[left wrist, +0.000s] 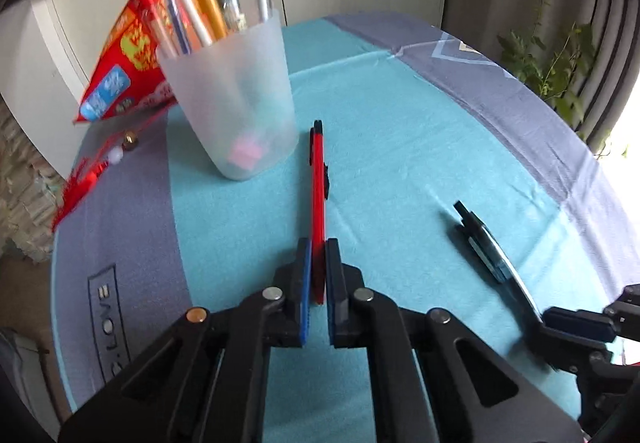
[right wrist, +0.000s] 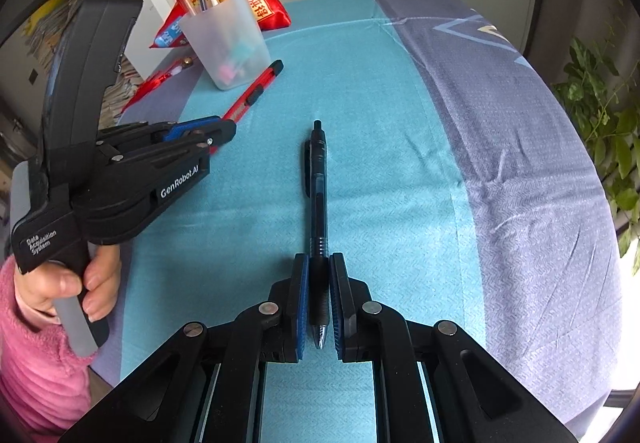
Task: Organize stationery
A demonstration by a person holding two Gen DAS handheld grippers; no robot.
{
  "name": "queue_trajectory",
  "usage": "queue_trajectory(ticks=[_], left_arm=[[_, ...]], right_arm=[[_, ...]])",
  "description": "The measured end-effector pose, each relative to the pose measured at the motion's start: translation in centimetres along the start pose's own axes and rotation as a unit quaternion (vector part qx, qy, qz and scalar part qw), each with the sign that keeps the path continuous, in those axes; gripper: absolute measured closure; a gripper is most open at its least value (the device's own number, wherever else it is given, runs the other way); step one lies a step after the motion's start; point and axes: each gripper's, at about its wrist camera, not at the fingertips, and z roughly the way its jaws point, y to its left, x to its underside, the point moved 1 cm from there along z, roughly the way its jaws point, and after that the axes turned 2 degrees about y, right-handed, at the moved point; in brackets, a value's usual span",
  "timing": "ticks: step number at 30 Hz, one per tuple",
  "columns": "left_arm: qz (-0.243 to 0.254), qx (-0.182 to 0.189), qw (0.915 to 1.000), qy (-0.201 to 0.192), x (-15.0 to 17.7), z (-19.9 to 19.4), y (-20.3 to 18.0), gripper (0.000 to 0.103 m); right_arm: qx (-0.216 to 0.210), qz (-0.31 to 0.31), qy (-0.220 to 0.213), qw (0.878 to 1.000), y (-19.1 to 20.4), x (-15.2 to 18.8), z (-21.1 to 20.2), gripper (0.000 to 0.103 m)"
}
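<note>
Gripping a red box cutter by its back end, the left claw points it toward the far edge of the tabletop, and its front end is just beside a frosted cup full of pens. The cup stands near the far left corner, with a red bag right behind it. The right claw is closed on the rubber grip of a black pen, which points at the far edge over the blue middle strip. Open cloth lies ahead of the pen and all the way to the right edge, where a green plant grows past the side. The cutter is long and thin with a black slider. The pen is dark and see-through, with a clip.
</note>
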Motion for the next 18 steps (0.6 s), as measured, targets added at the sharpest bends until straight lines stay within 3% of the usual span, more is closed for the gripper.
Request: queue_trajectory(ticks=[4, 15, 18], left_arm=[[-0.010, 0.009, 0.9999, -0.001, 1.8, -2.1, 0.4, 0.099], [-0.005, 0.089, 0.9959, 0.014, 9.9, -8.1, -0.1, 0.099], [0.003, 0.088, 0.9959, 0.022, 11.4, -8.4, -0.7, 0.098]], right_arm=[[-0.005, 0.002, -0.001, 1.000, -0.1, 0.0, 0.0, 0.092], [-0.016, 0.013, -0.002, 1.000, -0.6, 0.5, -0.4, 0.092], [-0.019, 0.016, -0.001, 1.000, -0.7, 0.8, -0.7, 0.092]])
